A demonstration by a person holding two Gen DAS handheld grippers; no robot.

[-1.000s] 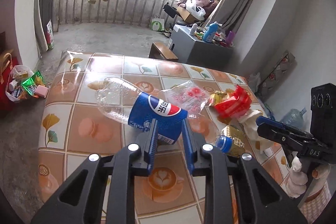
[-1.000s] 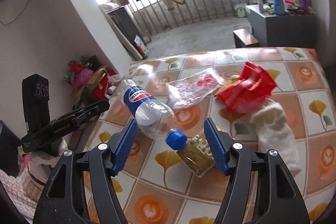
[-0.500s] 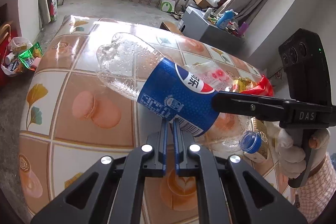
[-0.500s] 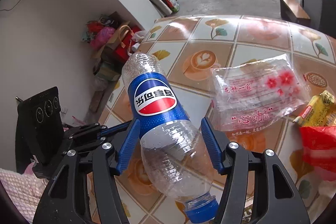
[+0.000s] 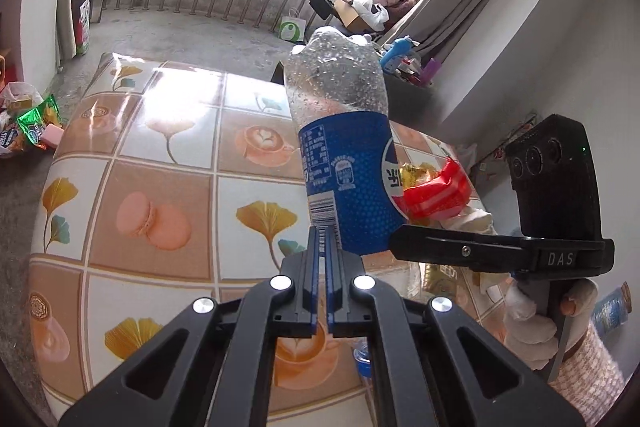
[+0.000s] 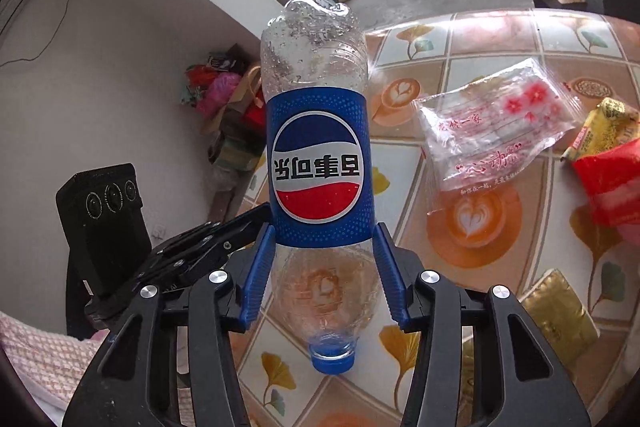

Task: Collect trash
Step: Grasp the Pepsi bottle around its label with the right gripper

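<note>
Bottle (image 6: 319, 163), clear plastic with a blue label, stands cap-down above the patterned table (image 5: 168, 187), pinched at its lower body by the right gripper (image 6: 324, 279), whose jaws have just been closing on it. Left gripper (image 5: 322, 283) is pressed together on nothing, its tips beside the label. Clear wrapper (image 6: 496, 131) and red bag (image 6: 612, 183) lie on the table

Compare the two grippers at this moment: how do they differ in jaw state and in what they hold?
The left gripper is shut, its blue pads together with nothing visibly between them; the right gripper is partly open, its jaws having just been closing onto the Pepsi bottle. The left sits beside the bottle's label; the right clamps the bottle, cap downward, just below the label. Both share black frames with blue fingers.
</note>
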